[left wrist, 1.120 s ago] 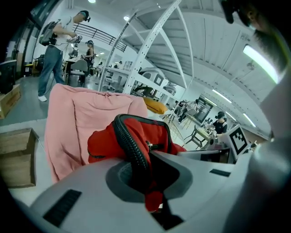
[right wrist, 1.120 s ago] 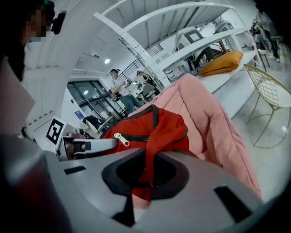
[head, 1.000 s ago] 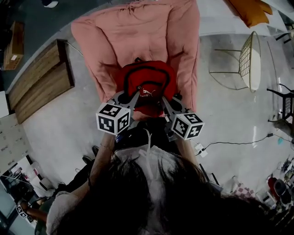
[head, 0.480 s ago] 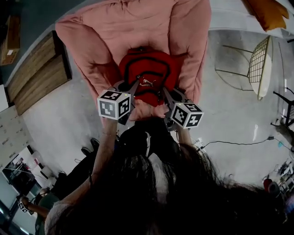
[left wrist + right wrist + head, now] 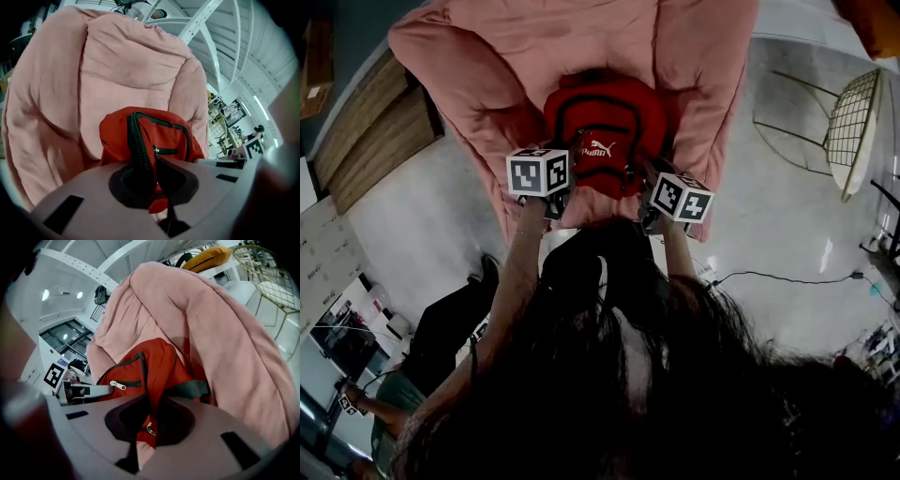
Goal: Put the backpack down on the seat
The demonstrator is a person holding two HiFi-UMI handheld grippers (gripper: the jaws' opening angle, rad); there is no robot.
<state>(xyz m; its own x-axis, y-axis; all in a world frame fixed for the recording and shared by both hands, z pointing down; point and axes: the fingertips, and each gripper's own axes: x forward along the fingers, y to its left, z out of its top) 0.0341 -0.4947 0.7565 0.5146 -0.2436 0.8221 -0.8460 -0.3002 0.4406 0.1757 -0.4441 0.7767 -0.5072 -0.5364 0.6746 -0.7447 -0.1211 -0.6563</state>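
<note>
Lower now | backpack (image 5: 605,131) seemingly on seat (image 5: 534,47) | left gripper (image 5: 154,185), right gripper (image 5: 147,427) clamped

**My left gripper** (image 5: 157,190): pale grey moulded shell with a dark oval recess at its centre and black rectangular slots to either side. **My right gripper** (image 5: 147,427): same shell, recess and slots. Each carries a white cube with black square markers, left (image 5: 537,172) and right (image 5: 682,197). Over my shoulders falls long dark hair (image 5: 609,394). Beneath it is a black garment (image 5: 572,272), possibly crossed by a pale strap.
</note>
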